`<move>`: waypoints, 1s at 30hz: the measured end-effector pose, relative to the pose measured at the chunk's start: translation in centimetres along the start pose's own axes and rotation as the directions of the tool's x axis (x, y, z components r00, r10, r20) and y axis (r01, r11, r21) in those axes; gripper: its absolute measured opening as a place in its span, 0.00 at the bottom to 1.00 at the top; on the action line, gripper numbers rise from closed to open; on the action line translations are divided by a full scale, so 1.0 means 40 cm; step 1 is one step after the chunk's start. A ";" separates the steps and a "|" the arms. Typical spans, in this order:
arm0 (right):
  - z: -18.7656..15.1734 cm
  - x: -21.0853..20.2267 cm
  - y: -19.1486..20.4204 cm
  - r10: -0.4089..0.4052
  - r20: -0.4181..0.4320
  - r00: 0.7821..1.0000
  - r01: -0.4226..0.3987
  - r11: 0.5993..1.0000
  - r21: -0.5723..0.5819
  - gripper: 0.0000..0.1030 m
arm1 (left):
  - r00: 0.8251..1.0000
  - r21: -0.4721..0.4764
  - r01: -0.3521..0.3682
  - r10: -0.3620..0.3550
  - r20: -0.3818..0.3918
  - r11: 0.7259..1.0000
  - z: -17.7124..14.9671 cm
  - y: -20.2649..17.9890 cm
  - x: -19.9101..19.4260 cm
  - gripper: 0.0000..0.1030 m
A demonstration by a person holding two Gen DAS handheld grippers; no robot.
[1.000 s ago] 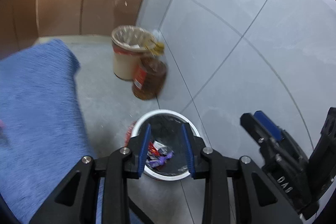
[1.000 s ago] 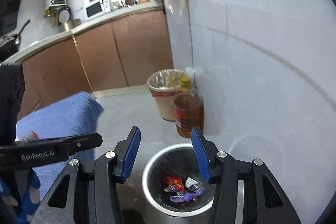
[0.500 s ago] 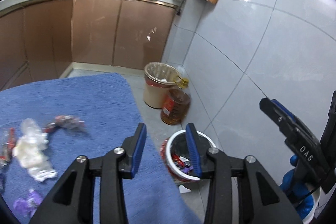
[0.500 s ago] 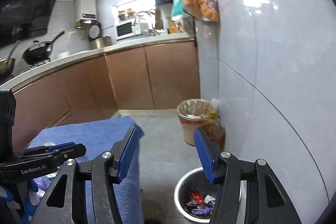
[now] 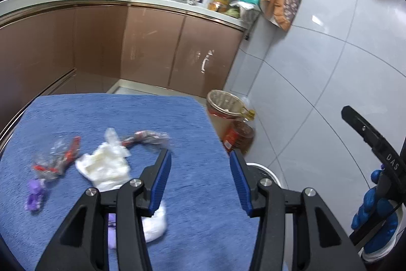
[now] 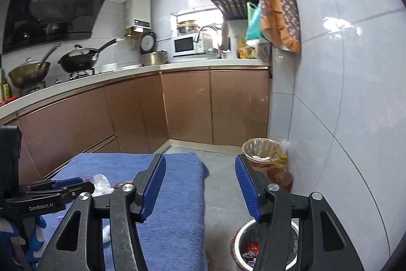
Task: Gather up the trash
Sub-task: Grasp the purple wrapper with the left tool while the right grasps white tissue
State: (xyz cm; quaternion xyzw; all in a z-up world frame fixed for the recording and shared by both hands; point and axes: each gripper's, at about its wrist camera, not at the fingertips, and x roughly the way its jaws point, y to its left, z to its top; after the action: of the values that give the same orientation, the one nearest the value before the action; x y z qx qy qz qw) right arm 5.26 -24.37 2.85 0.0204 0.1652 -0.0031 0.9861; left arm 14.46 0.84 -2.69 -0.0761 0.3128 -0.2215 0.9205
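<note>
We see our left gripper (image 5: pixel 200 159), jaws just opening and empty, above the blue cloth's (image 5: pixel 187 123) right edge. Wrappers (image 5: pixel 54 156) and white tissue (image 5: pixel 105 166) lie centre-left. Our right gripper (image 6: pixel 200 170) gapes empty; the white bin (image 6: pixel 239 236) sits lower right, bare floor (image 6: pixel 223 184) between.

"GenRobot.AI" on left hand-held gripper (image 6: pixel 59 186)
</note>
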 end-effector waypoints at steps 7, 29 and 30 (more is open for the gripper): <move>0.014 0.005 0.074 0.056 -0.004 0.998 -0.056 0.997 -0.049 0.53 | 0.998 -0.048 -0.048 0.050 0.042 0.998 -0.011 0.120 -0.074 0.45; -0.127 0.331 0.370 0.389 -0.396 0.832 -0.443 0.895 -0.050 0.53 | 0.948 -0.167 -0.317 0.309 -0.069 0.934 -0.170 0.568 -0.069 0.57; -0.136 0.349 0.384 0.396 -0.410 0.822 -0.456 0.888 -0.056 0.53 | 0.950 -0.167 -0.313 0.305 -0.073 0.935 -0.173 0.577 -0.058 0.57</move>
State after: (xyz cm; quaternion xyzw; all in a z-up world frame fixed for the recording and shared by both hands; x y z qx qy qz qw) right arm 16.89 -8.80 -6.23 -0.0177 0.3478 0.2342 0.9077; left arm 16.92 22.44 -13.34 -0.1021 0.3601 -0.0475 0.9261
